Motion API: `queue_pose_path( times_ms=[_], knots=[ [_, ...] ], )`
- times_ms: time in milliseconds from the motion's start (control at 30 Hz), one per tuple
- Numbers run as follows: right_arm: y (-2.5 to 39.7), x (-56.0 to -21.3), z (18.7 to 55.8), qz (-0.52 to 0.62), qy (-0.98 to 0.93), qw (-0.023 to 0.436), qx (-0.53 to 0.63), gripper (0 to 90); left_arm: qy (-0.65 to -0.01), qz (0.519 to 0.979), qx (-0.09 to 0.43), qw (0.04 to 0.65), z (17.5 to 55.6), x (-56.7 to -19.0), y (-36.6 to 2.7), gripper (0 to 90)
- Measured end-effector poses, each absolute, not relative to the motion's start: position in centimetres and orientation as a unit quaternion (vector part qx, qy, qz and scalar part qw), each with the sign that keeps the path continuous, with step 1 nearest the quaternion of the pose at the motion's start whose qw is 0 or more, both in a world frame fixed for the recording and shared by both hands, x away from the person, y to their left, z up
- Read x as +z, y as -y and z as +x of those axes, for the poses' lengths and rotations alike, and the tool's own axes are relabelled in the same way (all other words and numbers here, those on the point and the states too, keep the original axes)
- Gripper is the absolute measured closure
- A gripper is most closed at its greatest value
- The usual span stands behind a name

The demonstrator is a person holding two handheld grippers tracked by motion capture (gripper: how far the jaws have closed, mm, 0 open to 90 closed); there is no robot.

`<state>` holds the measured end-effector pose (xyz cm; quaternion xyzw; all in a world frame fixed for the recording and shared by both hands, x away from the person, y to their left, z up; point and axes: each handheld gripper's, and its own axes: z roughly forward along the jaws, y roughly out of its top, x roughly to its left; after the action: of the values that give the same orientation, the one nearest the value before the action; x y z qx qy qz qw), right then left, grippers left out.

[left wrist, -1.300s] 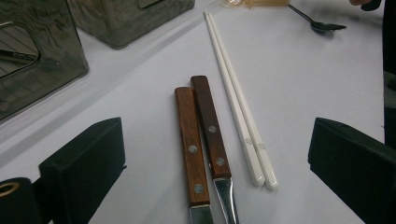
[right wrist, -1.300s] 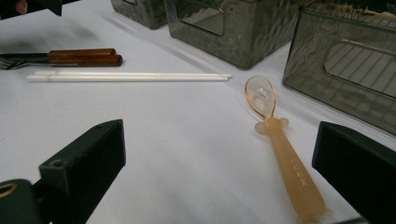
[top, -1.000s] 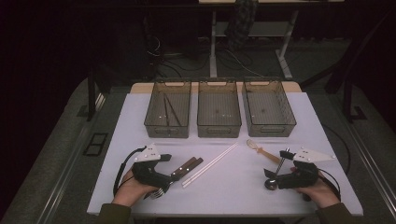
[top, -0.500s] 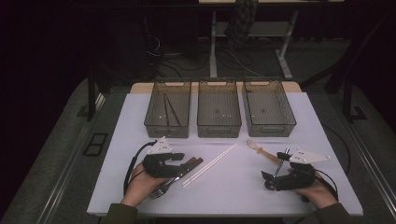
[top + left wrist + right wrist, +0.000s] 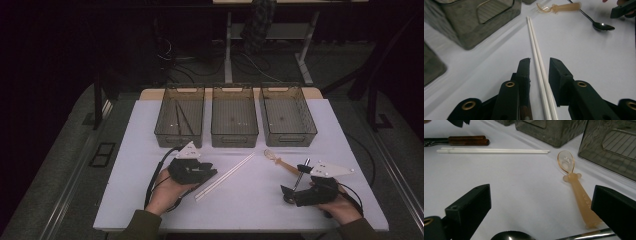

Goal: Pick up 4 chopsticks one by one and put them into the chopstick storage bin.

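Note:
A pair of white chopsticks (image 5: 225, 176) lies slantwise at mid-table. My left gripper (image 5: 212, 173) hovers over their near end. In the left gripper view the white chopsticks (image 5: 535, 47) run between the jaws of the left gripper (image 5: 540, 61), which stand open on either side with a gap. A brown wooden handle (image 5: 524, 113) peeks out below its left jaw. My right gripper (image 5: 286, 192) rests open near the front right. From the right gripper (image 5: 541, 192), an amber plastic spoon (image 5: 575, 186) lies ahead and a metal spoon (image 5: 510, 235) sits just under the jaws.
Three smoky clear bins stand in a row at the back: left bin (image 5: 162, 131) with dark sticks inside, middle bin (image 5: 235, 135), right bin (image 5: 289, 136). Brown-handled utensils (image 5: 467, 140) lie beside the white chopsticks (image 5: 491, 151). The table's front edge is close to both hands.
My left gripper has moved right and forward, from beside the brown-handled utensils to astride the white chopsticks. The right gripper has hardly shifted.

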<state>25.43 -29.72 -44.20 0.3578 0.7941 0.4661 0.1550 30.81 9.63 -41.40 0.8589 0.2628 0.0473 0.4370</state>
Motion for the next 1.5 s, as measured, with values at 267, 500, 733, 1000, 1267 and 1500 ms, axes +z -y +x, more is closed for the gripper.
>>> queue_pose_path(
  times_ms=[267,500,733,1000,1267,1500],
  knots=[
    [29.6,-44.1,25.5,0.360,-0.791,0.156,0.469,2.7,-0.266,0.866,0.047,0.420,31.4,-41.9,-7.3,77.7],
    [29.4,-44.1,25.5,0.360,-0.793,0.160,0.465,2.7,-0.258,0.877,0.049,0.403,31.1,-42.5,-6.5,80.1],
    [29.4,-44.1,25.5,0.361,-0.794,0.158,0.463,2.7,-0.249,0.891,0.046,0.377,30.9,-43.3,-5.7,80.2],
    [29.5,-44.0,25.5,0.363,-0.793,0.156,0.464,2.7,-0.243,0.899,0.052,0.360,30.9,-43.7,-5.4,80.3],
    [29.6,-44.0,25.5,0.364,-0.792,0.156,0.465,2.7,-0.238,0.904,0.049,0.352,30.7,-44.2,-5.0,80.2],
    [29.6,-44.0,25.5,0.364,-0.792,0.156,0.465,2.7,-0.238,0.905,0.055,0.347,30.4,-44.3,-4.7,79.8]
  ],
)
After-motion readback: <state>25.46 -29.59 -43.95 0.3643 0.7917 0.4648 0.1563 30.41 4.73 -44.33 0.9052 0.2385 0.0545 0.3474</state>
